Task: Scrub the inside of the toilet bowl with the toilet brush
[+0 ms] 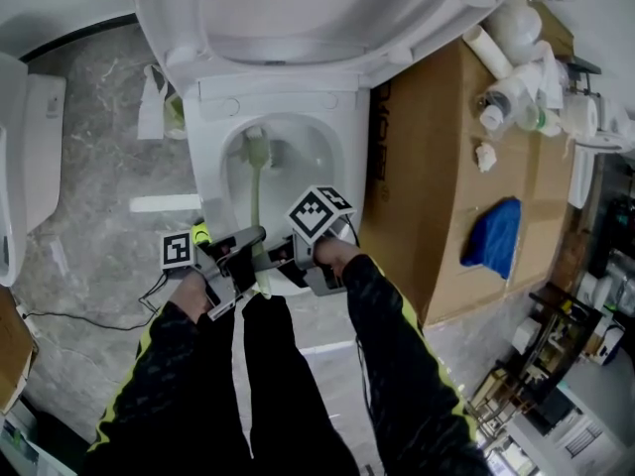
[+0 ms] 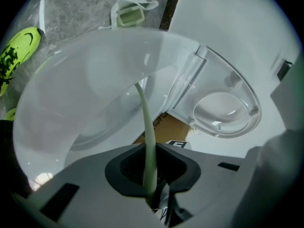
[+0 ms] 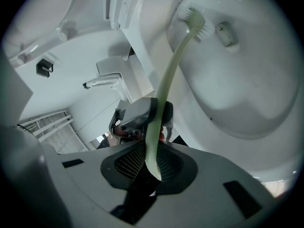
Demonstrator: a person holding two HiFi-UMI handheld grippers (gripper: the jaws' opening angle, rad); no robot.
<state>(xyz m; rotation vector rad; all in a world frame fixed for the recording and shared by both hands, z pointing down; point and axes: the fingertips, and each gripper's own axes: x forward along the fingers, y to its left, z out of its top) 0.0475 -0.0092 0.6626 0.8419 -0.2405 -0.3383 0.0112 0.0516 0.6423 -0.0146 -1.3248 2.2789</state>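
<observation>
Left gripper (image 2: 151,177) closed on the pale green handle of the toilet brush (image 2: 148,127), the handle pinched between its dark pads. Right gripper (image 3: 151,167) likewise clamped on the same handle, just beside the other, on the side away from the bristles. Handle running forward and down from both sets of jaws into the toilet bowl (image 1: 223,181). Brush head (image 3: 194,20) against the white inner wall at the back of the bowl, well ahead of both grippers. Seat and lid (image 1: 298,18) raised. Cardboard box (image 1: 451,177) beside the toilet, blue cloth (image 1: 493,234) lying on top.
</observation>
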